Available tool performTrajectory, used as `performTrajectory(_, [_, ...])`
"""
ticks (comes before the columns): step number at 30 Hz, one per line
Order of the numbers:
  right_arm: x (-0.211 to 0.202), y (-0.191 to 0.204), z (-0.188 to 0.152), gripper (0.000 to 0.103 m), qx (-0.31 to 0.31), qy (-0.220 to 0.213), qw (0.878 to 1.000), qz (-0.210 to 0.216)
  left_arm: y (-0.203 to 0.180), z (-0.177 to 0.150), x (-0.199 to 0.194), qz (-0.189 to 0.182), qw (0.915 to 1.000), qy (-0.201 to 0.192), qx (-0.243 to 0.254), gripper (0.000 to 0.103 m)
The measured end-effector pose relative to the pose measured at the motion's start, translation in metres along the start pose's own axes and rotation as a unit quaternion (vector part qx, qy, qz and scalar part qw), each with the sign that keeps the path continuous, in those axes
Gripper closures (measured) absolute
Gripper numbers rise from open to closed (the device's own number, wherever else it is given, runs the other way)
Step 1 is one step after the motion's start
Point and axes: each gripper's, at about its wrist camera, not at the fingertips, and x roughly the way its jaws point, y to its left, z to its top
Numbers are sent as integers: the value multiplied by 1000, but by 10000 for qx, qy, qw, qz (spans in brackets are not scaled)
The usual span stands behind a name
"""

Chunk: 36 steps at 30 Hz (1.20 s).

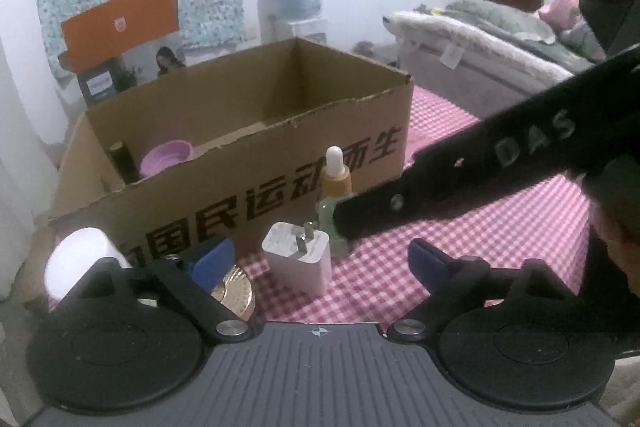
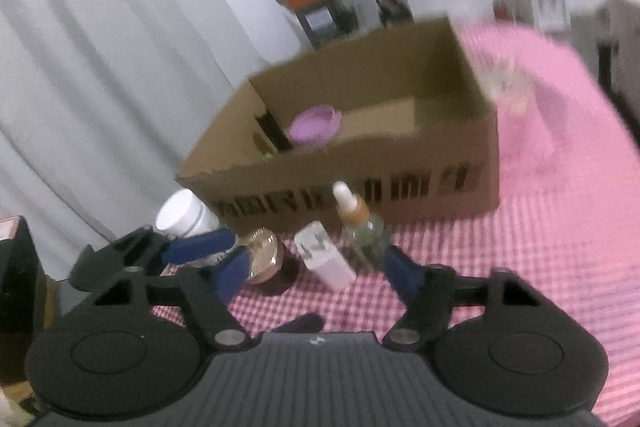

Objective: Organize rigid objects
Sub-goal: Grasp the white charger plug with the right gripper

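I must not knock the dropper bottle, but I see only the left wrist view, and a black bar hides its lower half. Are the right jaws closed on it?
Observer: No. The right gripper has open jaws; the dropper bottle stands upright before them, near the right one.
Operator: What is under the gold lid?
Observer: The gold lid sits on a dark jar.
Operator: Anything behind the cardboard box?
Observer: A clear thing, too blurred to name, stands on the pink cloth beyond the right end of the cardboard box.
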Motion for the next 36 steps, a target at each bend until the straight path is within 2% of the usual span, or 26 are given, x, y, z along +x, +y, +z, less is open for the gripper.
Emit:
performTrajectory(4, [17,-10,1,48,279,201,9993,142,4,4,13,-2,9998,170,34,23])
performTrajectory(10, [35,-20,3,62,627,442,9965,317,7,7,29,63,9993,378,46,33])
performTrajectory(21, [48,-31,11,66,941,515,9931,483,15,9,35,-145,9981,514,-300,46])
performTrajectory(27, [44,-37,5,72,1122,533,9907,558,12,6,30,-359,9972,500,-432,56])
performTrajectory(36, [34,-43,-7,73,1247,580,9893,492,1,2,19,-697,9949,489,-539,56])
